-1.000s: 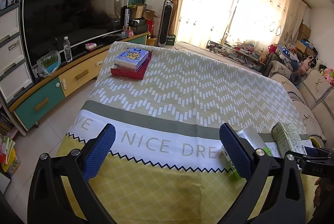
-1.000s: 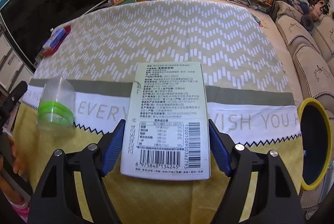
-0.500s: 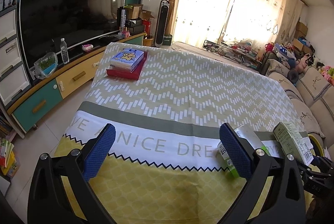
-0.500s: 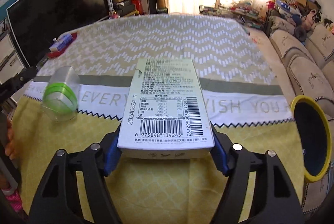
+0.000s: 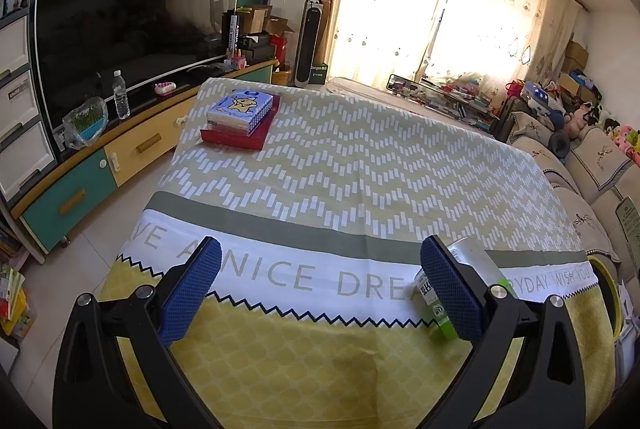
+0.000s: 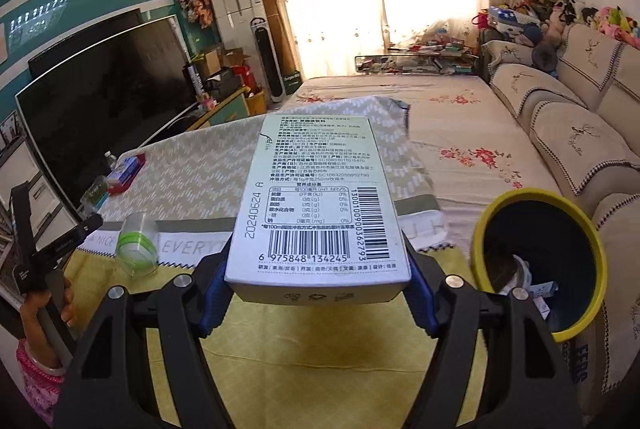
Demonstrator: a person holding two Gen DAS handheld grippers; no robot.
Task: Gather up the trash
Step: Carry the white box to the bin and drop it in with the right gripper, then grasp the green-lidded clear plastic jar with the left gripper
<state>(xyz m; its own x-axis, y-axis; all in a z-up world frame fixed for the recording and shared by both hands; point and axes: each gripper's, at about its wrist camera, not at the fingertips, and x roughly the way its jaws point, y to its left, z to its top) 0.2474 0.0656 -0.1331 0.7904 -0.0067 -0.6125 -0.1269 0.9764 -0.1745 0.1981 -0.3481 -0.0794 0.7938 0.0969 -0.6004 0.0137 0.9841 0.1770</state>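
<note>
A pale green carton (image 6: 316,205) with a barcode is clamped between the blue pads of my right gripper (image 6: 318,293), lifted above the table's near edge. Just to its right, below table level, stands a dark bin with a yellow rim (image 6: 492,213) with some trash inside. A clear plastic cup with a green band (image 6: 136,249) lies on its side on the tablecloth at the left. In the left wrist view the cup (image 5: 472,261) lies just behind the right finger of my left gripper (image 5: 320,281), which is open and holds nothing. The carton (image 5: 630,225) shows at that view's right edge.
A tissue pack on a red box (image 5: 240,109) sits at the table's far left corner. A TV and a low cabinet (image 5: 132,149) run along the left, a sofa (image 6: 568,133) along the right. A person's hand (image 6: 60,305) holds the left gripper.
My right gripper has risen with the carton and swung right, so the bin now fills more of its view. The left gripper has stayed in place over the table.
</note>
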